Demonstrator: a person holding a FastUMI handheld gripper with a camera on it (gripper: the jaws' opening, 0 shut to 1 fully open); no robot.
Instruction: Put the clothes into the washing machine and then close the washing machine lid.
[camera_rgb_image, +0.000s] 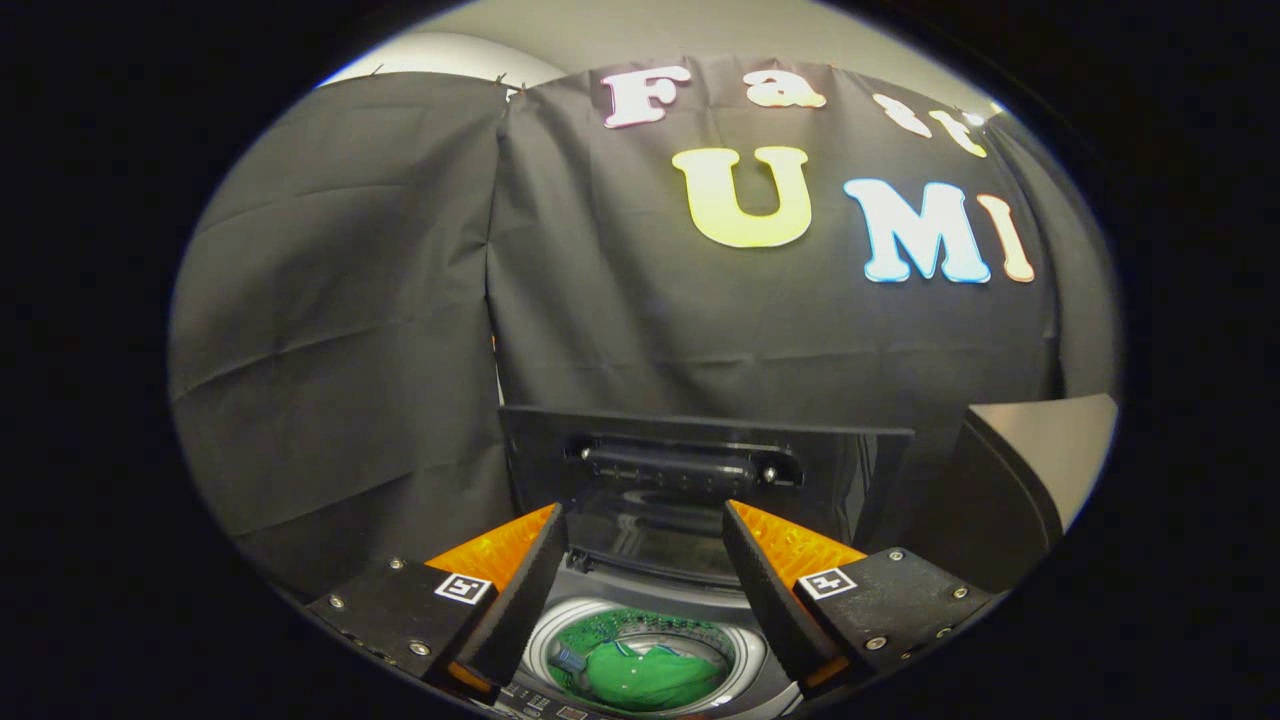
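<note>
Clothes (650, 675) lie in drum; lid (700, 480) upright beyond open jaws

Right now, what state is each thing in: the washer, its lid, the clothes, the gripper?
Washing machine: open at the top, drum exposed.
Lid: raised, standing upright behind the drum, beyond the fingers.
Green garment: lying inside the drum, below and between the fingers.
Gripper: open, fingers spread apart, holding nothing.

Green clothes (655, 675) lay bunched inside washing machine (640, 600) drum | lid (700, 480) stood upright, open, I noted
</note>
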